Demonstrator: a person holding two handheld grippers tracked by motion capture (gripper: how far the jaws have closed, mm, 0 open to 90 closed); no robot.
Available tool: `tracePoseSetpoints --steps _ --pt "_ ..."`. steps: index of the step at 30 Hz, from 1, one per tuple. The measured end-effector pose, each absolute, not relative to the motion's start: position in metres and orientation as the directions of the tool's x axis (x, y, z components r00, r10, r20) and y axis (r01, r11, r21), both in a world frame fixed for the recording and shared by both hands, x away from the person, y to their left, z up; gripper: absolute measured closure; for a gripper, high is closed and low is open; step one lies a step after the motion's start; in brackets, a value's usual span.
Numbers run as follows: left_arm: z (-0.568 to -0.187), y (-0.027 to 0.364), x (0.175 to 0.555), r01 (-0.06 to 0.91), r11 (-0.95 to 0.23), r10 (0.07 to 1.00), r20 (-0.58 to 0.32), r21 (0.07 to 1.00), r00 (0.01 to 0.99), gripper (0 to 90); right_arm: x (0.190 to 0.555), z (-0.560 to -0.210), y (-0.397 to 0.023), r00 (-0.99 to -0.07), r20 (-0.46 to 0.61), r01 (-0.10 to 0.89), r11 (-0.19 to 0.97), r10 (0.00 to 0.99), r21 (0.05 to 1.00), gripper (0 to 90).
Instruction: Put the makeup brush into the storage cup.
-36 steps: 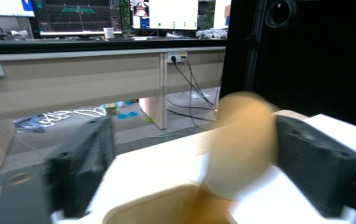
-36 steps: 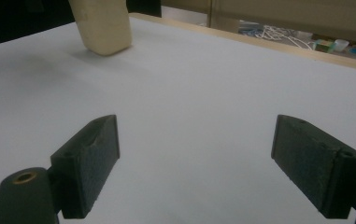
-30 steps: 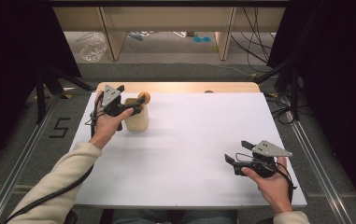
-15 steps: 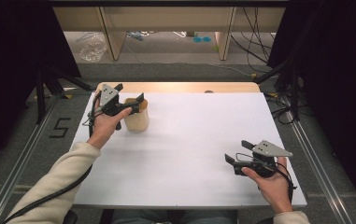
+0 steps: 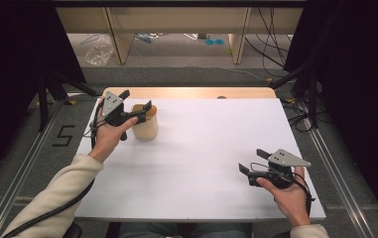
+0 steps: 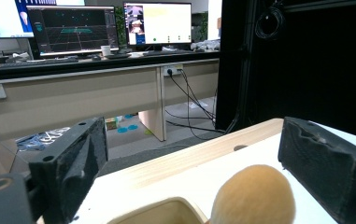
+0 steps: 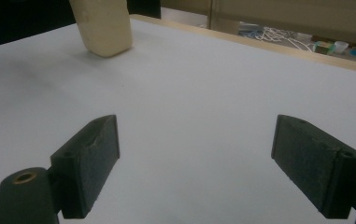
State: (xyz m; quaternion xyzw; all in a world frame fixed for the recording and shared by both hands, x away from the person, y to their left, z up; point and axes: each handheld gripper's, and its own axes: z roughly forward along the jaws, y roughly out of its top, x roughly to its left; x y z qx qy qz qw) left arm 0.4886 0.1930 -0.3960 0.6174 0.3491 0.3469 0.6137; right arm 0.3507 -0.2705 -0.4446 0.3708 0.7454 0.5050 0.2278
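In the high view, the left gripper [image 5: 136, 105] hovers over a wooden cup [image 5: 145, 124] at the white surface's [image 5: 206, 148] ten o'clock corner; the right gripper [image 5: 252, 161] rests at four o'clock, jaws released. The left gripper view shows spread jaws flanking a tan ball [image 6: 252, 196] beside the cup's rim. The right gripper view shows parted jaws, the cup at eleven o'clock.

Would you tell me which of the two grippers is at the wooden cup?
The left gripper, at the table's far left: its open jaws straddle the wooden cup and ball. The right gripper hovers apart, near right.
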Motion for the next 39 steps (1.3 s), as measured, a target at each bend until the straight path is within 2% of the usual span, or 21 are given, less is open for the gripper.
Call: tracePoseSetpoints --steps 3,20,23,26,34,37,39 --pt "-0.395 0.195 0.485 -0.011 -0.021 0.853 0.023 1.000 0.521 8.0 0.351 -0.445 -0.271 -0.619 0.034 0.323 0.215 0.785 0.922 16.2" --pt "-0.398 0.196 0.461 0.017 0.017 0.852 -0.024 1.000 0.523 8.7 0.350 -0.444 -0.271 -0.610 0.023 0.326 0.224 0.792 0.918 16.2" --pt "-0.398 0.199 0.457 0.011 -0.007 0.851 0.000 1.000 0.525 8.7 0.350 -0.443 -0.270 -0.614 0.028 0.328 0.224 0.789 0.918 16.2" --pt "-0.398 0.198 0.453 0.015 0.016 0.851 -0.021 1.000 0.525 8.7 0.349 -0.442 -0.271 -0.615 0.030 0.330 0.223 0.788 0.917 16.1" --pt "-0.402 0.200 0.442 0.034 0.004 0.850 -0.021 0.999 0.527 9.1 0.349 -0.442 -0.271 -0.615 0.018 0.321 0.229 0.789 0.919 16.2" --pt "-0.404 0.203 0.439 0.025 -0.021 0.849 0.005 0.999 0.528 9.6 0.349 -0.442 -0.271 -0.617 0.021 0.322 0.229 0.786 0.919 16.2" --pt "-0.405 0.203 0.435 0.035 -0.006 0.851 -0.013 0.999 0.525 9.8 0.349 -0.442 -0.271 -0.616 0.020 0.322 0.229 0.787 0.919 16.1"
